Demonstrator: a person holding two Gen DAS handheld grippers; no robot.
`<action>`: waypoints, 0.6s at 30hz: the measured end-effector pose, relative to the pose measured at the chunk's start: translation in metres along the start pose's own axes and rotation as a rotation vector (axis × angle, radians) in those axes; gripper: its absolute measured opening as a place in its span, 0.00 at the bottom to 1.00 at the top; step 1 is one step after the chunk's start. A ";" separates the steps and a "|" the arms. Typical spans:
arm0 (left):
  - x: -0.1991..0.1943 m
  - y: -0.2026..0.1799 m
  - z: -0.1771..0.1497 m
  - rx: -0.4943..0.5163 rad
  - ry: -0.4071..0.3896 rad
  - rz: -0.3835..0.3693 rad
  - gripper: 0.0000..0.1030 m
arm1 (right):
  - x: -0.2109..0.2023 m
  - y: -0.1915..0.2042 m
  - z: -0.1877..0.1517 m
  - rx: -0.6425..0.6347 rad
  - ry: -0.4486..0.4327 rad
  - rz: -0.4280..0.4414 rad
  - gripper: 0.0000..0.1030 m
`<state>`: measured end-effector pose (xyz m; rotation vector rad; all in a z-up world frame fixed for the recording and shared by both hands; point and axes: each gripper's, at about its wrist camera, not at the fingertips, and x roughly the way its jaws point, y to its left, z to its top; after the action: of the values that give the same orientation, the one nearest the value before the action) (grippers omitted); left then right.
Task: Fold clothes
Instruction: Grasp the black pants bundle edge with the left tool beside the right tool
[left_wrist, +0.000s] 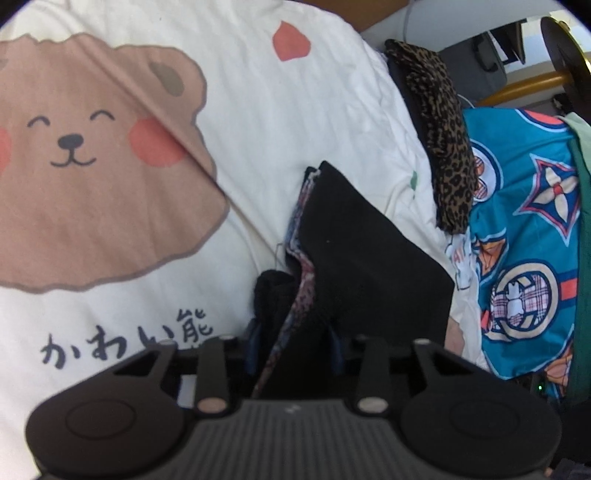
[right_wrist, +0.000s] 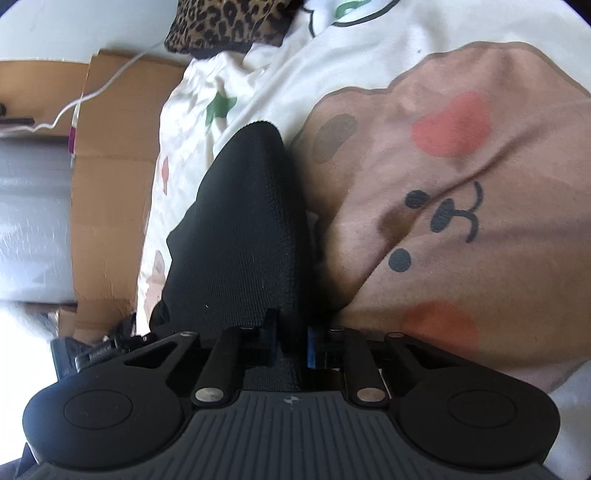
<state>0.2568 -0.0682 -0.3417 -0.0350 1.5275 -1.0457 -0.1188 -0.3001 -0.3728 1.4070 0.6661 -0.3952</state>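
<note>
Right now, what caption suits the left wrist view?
Left tool clamps black garment above bear-print bedding.

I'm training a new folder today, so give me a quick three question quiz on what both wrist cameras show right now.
1. True or false: both grippers are shut on the black garment.
2. Which print is on the cream bedsheet? A) bear B) cat C) car
3. Fill in: the cloth beside the blue patterned fabric has a ______ print.

Key: 1 true: left gripper and right gripper both clamp it. 2 A. 3 leopard, the leopard-print cloth.
</note>
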 end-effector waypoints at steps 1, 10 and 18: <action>-0.004 0.000 0.000 0.001 -0.001 0.002 0.33 | -0.001 0.001 -0.001 0.001 -0.003 -0.001 0.13; -0.012 -0.007 -0.001 0.010 0.019 0.038 0.58 | -0.002 0.009 -0.003 -0.040 0.017 -0.024 0.38; 0.013 -0.010 0.002 0.055 0.057 0.045 0.62 | 0.003 0.007 0.001 -0.038 0.017 -0.020 0.42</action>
<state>0.2494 -0.0825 -0.3451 0.0682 1.5435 -1.0598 -0.1124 -0.2998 -0.3692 1.3701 0.6982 -0.3851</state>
